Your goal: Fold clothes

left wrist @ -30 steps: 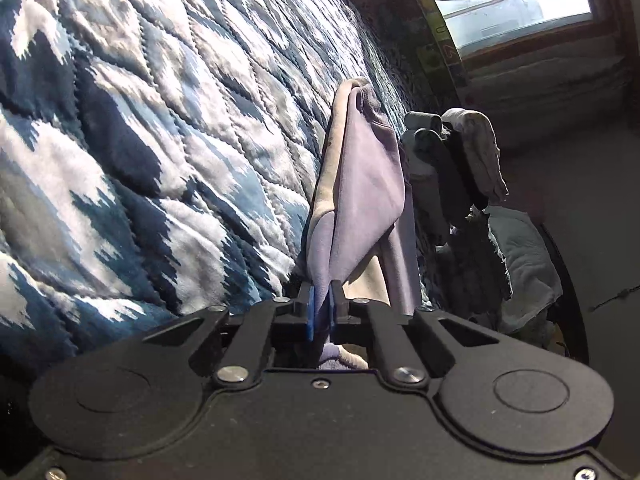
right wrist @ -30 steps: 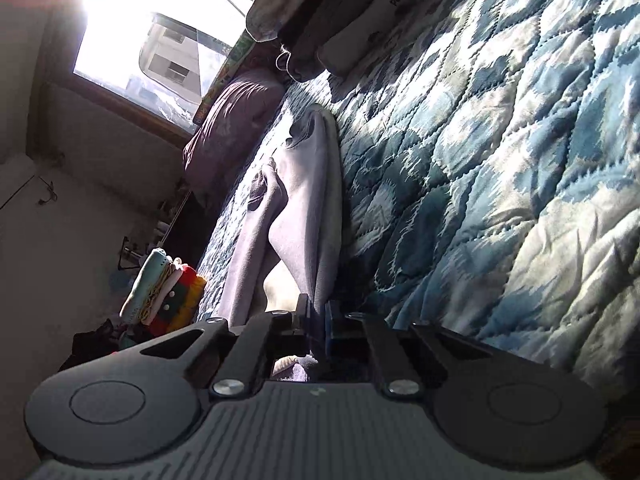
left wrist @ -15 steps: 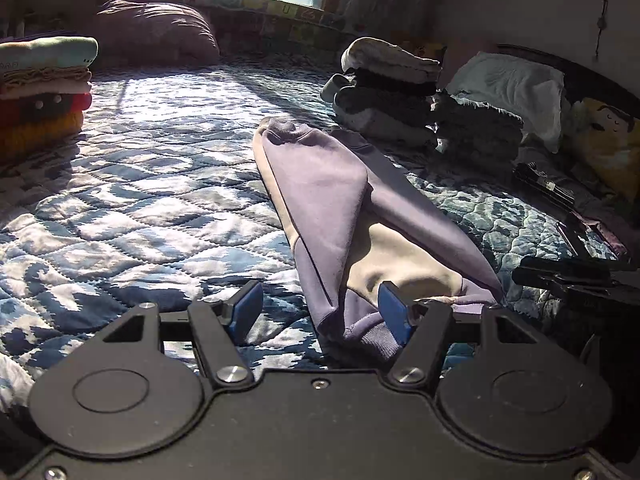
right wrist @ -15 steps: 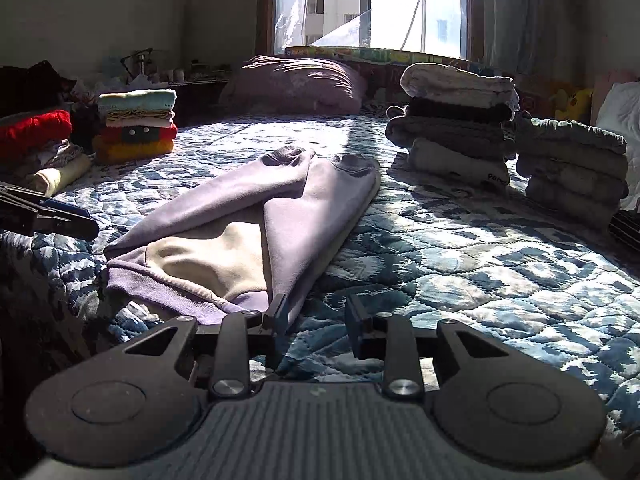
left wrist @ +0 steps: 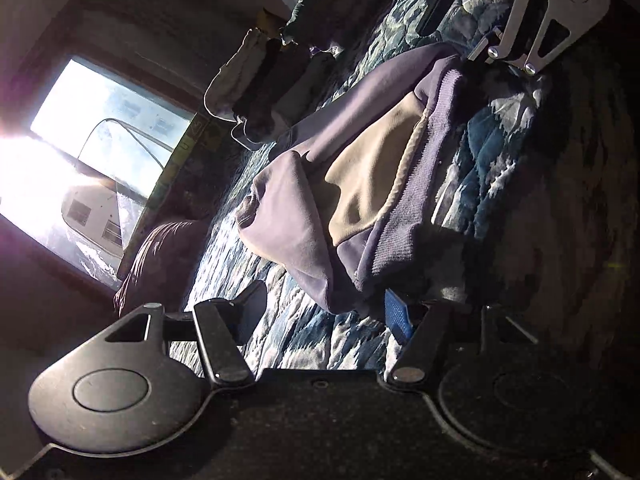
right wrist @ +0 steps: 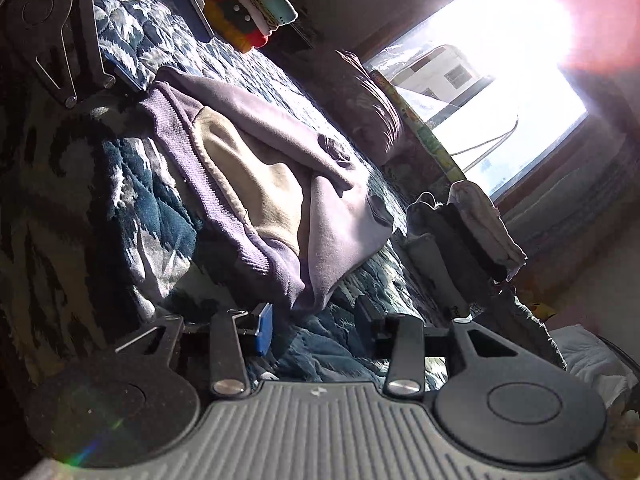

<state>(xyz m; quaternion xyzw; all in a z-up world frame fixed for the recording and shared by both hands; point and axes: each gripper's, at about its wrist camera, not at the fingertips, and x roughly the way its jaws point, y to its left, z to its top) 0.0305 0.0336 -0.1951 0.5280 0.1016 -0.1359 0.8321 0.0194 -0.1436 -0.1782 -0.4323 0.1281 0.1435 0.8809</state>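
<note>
Purple fleece sweatshirt (left wrist: 304, 184) lying narrow-folded on quilted blue bed (left wrist: 480, 184), cream lining showing. Left gripper (left wrist: 326, 308) and right gripper (right wrist: 314, 322) both gaping wide, fingers holding nothing, flanking ribbed hem corners. Fabric looking soft, floppy, fairly light; thick ribbed hem (right wrist: 240, 236) offering firmest pinch.
</note>
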